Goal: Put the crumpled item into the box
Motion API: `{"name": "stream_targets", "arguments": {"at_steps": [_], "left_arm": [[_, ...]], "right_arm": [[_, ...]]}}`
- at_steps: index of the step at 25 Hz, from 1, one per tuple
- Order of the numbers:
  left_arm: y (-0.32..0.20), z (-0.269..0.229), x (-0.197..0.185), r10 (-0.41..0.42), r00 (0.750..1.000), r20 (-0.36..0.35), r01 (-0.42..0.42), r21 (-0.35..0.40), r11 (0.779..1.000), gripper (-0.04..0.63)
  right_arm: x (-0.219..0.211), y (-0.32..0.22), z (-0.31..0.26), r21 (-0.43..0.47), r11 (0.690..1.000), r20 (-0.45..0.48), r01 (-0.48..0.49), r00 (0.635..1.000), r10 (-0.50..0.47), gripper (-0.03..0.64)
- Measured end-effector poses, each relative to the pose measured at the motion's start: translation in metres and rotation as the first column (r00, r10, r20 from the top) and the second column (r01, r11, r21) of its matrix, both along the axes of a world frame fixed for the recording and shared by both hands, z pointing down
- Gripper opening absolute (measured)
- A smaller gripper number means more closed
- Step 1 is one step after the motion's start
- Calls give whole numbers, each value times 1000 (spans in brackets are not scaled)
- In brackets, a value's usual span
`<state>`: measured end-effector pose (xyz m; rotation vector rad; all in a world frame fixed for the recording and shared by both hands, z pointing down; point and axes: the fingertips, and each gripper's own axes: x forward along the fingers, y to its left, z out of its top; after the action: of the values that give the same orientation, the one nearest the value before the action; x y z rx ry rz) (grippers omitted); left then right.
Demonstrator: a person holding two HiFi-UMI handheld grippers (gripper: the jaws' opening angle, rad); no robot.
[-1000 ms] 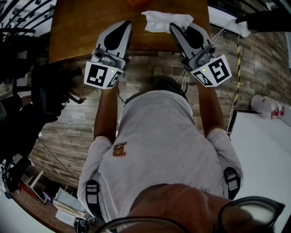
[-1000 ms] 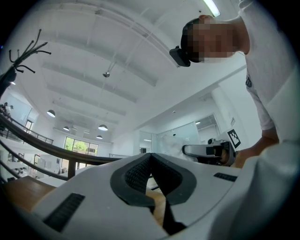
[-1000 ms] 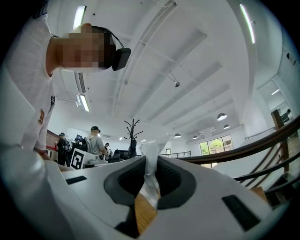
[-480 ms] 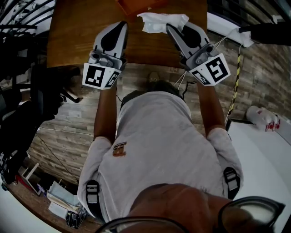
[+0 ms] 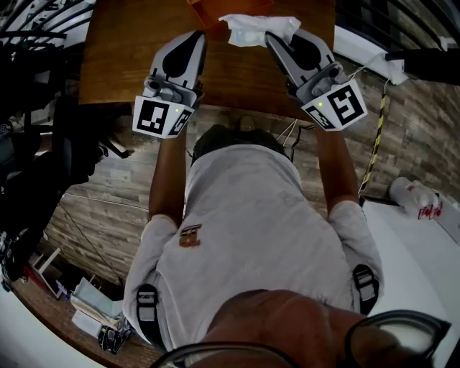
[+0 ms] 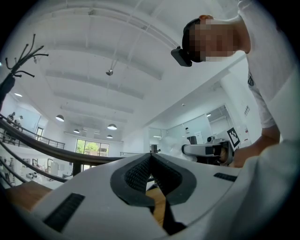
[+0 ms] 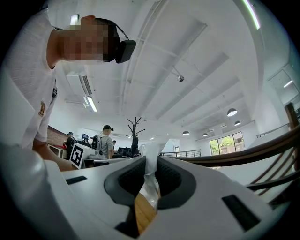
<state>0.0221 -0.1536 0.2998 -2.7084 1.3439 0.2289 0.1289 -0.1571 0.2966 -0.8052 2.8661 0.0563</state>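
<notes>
A wooden table (image 5: 122, 65) over plank flooring; the right gripper (image 5: 274, 37) pinches the crumpled item (image 5: 255, 29) narrowly between its fingers, the bulk bunched beyond the tips, beside the orange box (image 5: 207, 10); the left gripper (image 5: 194, 37) has its fingers together on nothing; so thin a pinch may slip, dropping the item short of the box.

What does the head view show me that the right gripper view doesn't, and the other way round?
Only the head view shows the orange box at the far side of the wooden table, and the plank floor. Only the right gripper view shows ceiling lamps, a coat stand and people at desks behind. Both show the right hand-held gripper shut on the crumpled item.
</notes>
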Motion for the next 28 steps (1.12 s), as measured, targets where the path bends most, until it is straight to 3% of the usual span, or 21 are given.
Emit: {"name": "stream_targets", "arguments": {"at_steps": [17, 28], "left_arm": [[-97, -9, -46, 27, 1000, -16, -27, 9, 1000, 20], [-163, 11, -82, 84, 996, 11, -84, -9, 996, 19]], "right_arm": [[-57, -98, -7, -11, 1000, -84, -25, 996, 24, 64], [-100, -170, 23, -68, 996, -209, -50, 977, 35, 65]]}}
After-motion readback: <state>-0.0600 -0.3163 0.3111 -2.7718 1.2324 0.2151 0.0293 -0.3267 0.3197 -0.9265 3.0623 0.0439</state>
